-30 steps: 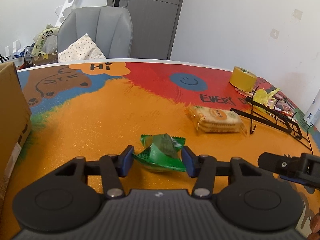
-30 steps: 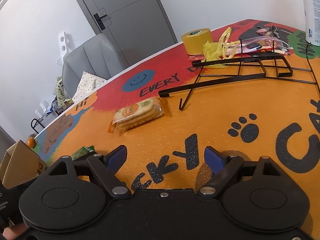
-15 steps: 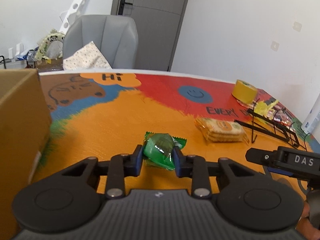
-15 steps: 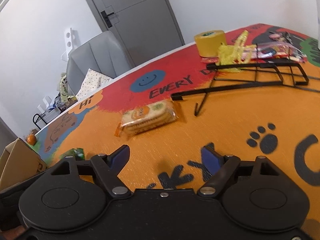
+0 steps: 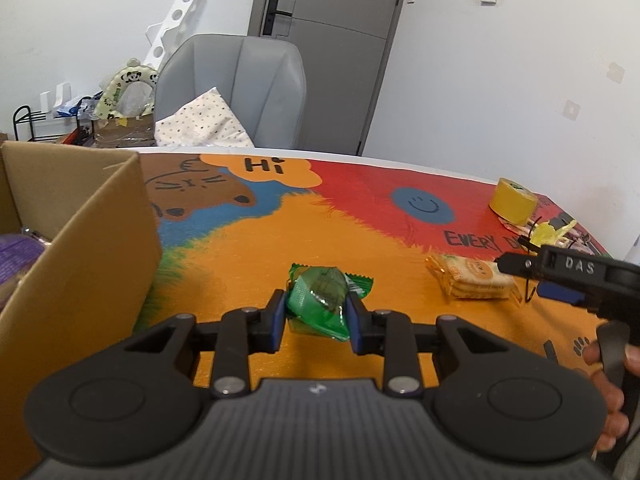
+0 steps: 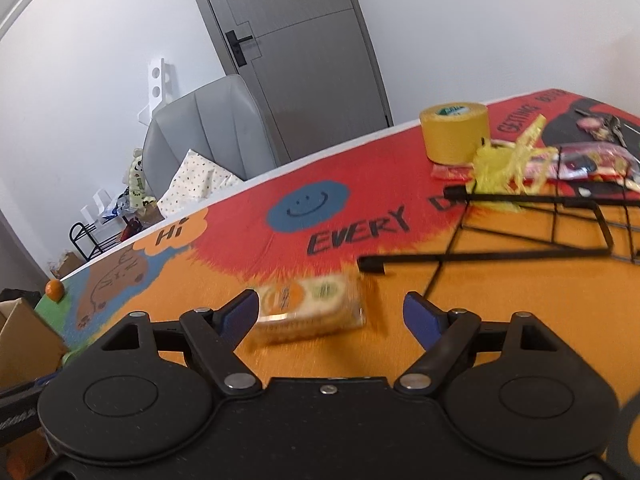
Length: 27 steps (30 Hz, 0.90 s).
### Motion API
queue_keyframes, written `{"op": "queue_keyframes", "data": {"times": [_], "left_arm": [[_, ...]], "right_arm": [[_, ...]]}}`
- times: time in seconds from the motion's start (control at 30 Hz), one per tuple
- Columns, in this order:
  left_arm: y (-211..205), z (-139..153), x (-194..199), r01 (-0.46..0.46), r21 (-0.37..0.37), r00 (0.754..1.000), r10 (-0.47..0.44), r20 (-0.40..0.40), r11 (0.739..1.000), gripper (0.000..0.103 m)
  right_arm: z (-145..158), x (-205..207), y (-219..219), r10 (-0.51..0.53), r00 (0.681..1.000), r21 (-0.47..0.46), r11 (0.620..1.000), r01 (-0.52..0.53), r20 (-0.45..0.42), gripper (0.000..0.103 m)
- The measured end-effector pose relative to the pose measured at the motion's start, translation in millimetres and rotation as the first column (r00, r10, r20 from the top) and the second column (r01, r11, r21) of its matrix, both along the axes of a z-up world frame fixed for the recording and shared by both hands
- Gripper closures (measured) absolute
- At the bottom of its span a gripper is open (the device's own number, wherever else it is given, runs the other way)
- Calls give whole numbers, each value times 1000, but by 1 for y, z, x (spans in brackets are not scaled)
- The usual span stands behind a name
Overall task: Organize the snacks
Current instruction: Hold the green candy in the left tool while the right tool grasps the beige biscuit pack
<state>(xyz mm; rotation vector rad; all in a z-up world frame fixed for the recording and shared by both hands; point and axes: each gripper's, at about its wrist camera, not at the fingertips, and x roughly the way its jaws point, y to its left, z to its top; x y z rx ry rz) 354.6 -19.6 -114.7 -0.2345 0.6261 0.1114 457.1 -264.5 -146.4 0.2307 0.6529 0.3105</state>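
My left gripper [image 5: 316, 320] is shut on a green snack packet [image 5: 320, 300] and holds it above the orange table mat. An open cardboard box [image 5: 76, 264] stands close on the left, with something purple inside. A pack of crackers [image 5: 472, 276] lies on the mat to the right. In the right wrist view my right gripper [image 6: 332, 314] is open, its fingers on either side of the cracker pack [image 6: 308, 308], which is blurred. The right gripper also shows in the left wrist view [image 5: 568, 276], beside the crackers.
A black wire rack [image 6: 540, 232] lies on the mat to the right. A yellow tape roll [image 6: 454, 132], yellow wrappers [image 6: 508, 168] and a red snack bag [image 6: 592, 160] are behind it. A grey chair [image 5: 236, 88] stands past the table's far edge.
My left gripper shut on the green packet and lifted it toward the cardboard box. My right gripper moved forward to the cracker pack, still open.
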Motion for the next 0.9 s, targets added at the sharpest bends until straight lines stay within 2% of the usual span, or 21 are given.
{"op": "queue_keyframes", "data": {"times": [0.27, 0.4, 0.5, 0.77, 0.9], "left_arm": [[10, -2, -3, -19, -9, 1000, 19, -10, 1000, 73], [14, -2, -3, -33, -18, 999, 33, -12, 999, 73], [17, -2, -4, -41, -27, 999, 40, -13, 999, 73], [18, -4, -7, -38, -47, 999, 38, -17, 998, 73], [19, -3, -8, -37, -51, 999, 36, -14, 998, 73]], "right_arm": [[-2, 18, 6, 23, 1000, -17, 1000, -23, 3, 24], [-11, 19, 10, 53, 997, -5, 999, -53, -50, 50], [-11, 9, 12, 69, 997, 2, 998, -69, -40, 58], [-7, -16, 26, 109, 989, 19, 994, -108, -102, 63], [-6, -33, 41, 200, 974, 21, 980, -199, -107, 63]]}}
